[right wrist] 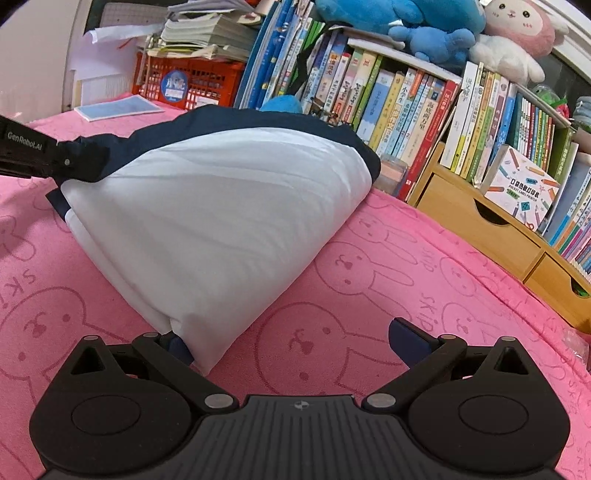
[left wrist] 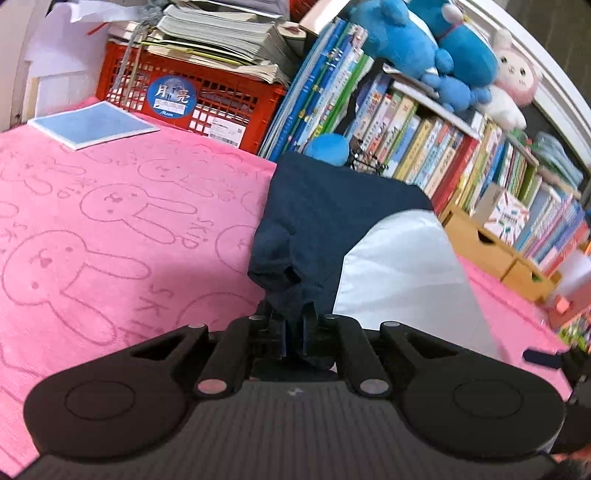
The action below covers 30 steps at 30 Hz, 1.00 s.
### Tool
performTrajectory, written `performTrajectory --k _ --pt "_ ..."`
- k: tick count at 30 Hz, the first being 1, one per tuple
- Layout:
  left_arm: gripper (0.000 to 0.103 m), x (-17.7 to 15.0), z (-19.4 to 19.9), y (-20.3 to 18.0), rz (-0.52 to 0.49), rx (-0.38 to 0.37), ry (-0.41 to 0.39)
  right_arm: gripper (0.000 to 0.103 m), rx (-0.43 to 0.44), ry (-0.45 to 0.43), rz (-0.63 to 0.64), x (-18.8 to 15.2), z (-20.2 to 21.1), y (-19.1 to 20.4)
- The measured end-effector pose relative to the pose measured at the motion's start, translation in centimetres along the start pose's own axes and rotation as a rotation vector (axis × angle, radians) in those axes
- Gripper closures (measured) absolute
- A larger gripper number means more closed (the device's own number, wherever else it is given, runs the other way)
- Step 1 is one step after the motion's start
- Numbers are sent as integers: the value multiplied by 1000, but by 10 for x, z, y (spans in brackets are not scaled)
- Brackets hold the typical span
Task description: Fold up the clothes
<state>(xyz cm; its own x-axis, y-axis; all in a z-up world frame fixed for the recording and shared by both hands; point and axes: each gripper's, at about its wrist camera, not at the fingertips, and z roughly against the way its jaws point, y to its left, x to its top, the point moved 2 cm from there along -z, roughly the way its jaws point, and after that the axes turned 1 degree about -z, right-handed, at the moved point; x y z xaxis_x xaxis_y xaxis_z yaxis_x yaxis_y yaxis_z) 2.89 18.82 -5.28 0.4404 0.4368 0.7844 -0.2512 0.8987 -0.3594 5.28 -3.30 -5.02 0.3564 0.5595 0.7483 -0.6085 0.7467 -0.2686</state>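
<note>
Here the left gripper (left wrist: 294, 325), at lower centre of the left wrist view, has its jaws pinched together on a navy fold of the garment (left wrist: 325, 221). The garment, navy and white, lies partly folded on the pink towel (left wrist: 110, 229); its navy part fills the centre of the frame and its white part runs down to the lower right.

In the right wrist view the garment occupies the centre left, its white panel facing the camera and a navy edge along the top. The left gripper enters from the left edge and clamps the navy fabric there. The right gripper (right wrist: 291, 343), at lower centre, stands with jaws wide apart; the lowest white corner of the garment lies just beside its left finger (right wrist: 179, 349), while the right finger is clear of the cloth, over bare towel.

Behind, a red crate (left wrist: 207, 96) sits upper left, bookshelves (right wrist: 424, 99) upper right, plush toys (right wrist: 436, 26) on top.
</note>
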Motion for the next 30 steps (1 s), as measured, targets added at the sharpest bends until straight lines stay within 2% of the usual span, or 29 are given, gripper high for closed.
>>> performTrajectory --k 2,4,5,9,16,20,24,30 --pt "89 -1 1 2 -26 5 9 0 -3 -6 28 0 2 1" --pt "76 -3 3 6 -51 29 21 0 -24 -23 87 -2 6 3" --pt "74 -4 3 10 -53 33 28 0 -34 -31 116 -3 8 3" --pt "75 -4 4 16 -51 27 34 0 -85 -41 145 -4 12 13" --pt "75 -6 1 5 -123 79 39 0 -169 -111 333 3 8 56" --pt "74 -6 1 6 -126 73 40 0 -217 -94 367 -5 7 46" --pt "72 -6 0 5 -138 70 42 1 -120 -44 217 -8 12 18" --pt "70 -5 0 10 -121 49 42 1 -102 -16 244 -8 19 14"
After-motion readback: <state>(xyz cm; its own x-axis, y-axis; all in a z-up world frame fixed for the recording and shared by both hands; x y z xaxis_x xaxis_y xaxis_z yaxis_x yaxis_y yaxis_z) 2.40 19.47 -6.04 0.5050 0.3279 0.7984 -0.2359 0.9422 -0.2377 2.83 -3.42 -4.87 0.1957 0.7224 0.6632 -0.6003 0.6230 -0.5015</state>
